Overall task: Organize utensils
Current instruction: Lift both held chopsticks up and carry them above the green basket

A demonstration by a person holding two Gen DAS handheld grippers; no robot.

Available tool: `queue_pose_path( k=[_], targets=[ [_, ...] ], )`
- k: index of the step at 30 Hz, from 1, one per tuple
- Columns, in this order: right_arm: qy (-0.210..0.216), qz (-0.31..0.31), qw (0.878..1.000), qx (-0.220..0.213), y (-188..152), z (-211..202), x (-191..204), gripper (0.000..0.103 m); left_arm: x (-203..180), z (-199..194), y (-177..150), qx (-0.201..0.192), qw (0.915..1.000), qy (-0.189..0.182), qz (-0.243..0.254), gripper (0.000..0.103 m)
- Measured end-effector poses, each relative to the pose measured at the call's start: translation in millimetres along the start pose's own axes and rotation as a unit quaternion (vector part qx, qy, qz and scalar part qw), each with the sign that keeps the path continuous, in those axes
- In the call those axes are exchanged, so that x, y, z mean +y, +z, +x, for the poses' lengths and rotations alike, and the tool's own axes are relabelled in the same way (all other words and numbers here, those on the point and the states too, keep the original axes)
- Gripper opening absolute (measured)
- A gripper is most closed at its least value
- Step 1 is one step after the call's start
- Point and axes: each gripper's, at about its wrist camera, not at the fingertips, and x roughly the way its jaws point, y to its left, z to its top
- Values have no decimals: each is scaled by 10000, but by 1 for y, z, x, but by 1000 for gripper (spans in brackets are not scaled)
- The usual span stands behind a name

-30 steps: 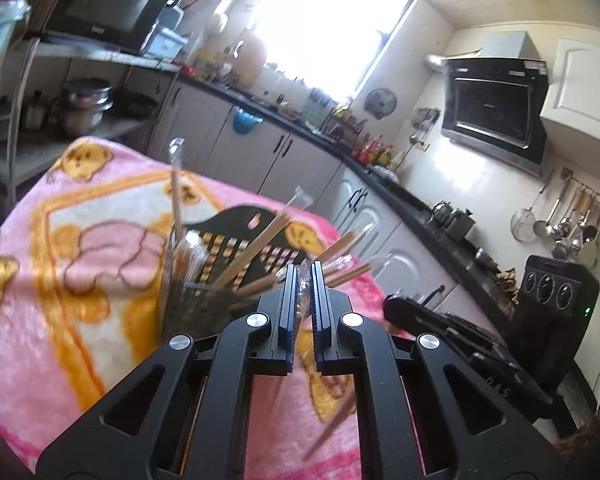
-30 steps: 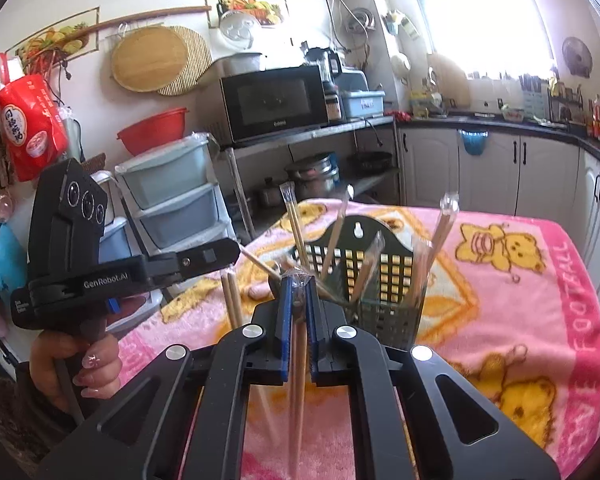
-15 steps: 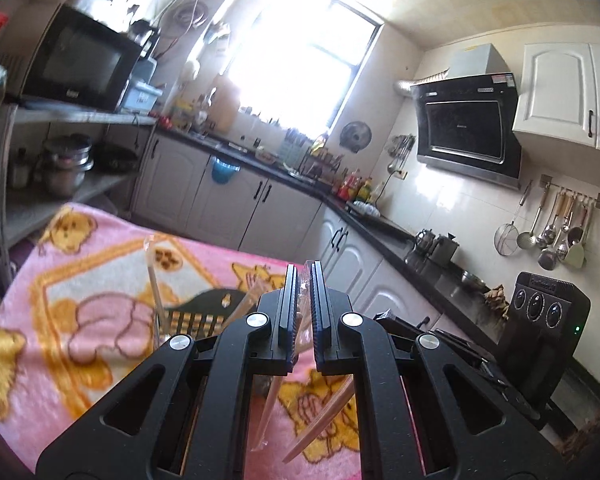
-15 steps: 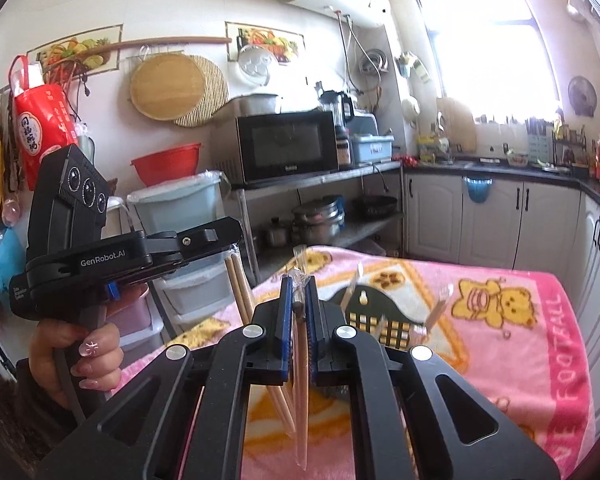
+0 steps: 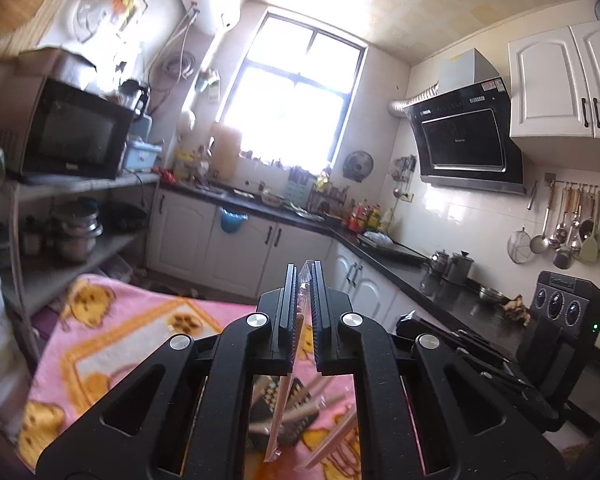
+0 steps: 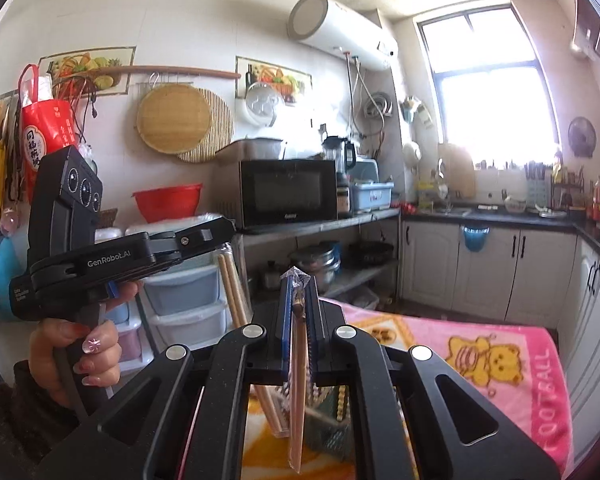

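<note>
- Each wrapped pair of chopsticks was held near its upper end and hung almost upright, presumably so that it could clear the holder's rim and the sticks left leaning in it.
- The left gripper was pressed nearly together, pinching a clear-wrapped pair of chopsticks; the wrapper's tip stuck out above the jaws and the sticks hung down behind them.
- The right gripper was likewise closed to a narrow slit on a second wrapped pair, whose lower end dangled free over the pink blanket.
- The dark slotted utensil holder was seen low in both views, standing on the blanket away from its visible edges and largely hidden by the gripper bodies; more wrapped sticks lay in or against it.
- In the right view the left gripper's handle was gripped by a hand, its chopsticks hanging above the blanket's near edge.
</note>
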Motion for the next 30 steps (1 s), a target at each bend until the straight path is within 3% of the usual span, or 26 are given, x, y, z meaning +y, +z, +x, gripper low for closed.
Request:
queue_pose_path(
  k=[14, 30],
  targets=[
    [-373, -51, 9985, -387, 39, 24, -21, 6, 13, 31, 32, -112, 9990, 391, 181, 4],
    [-833, 105, 9961, -276, 35, 46, -55, 6, 23, 56, 19, -79, 9983, 570, 98, 4]
  ],
)
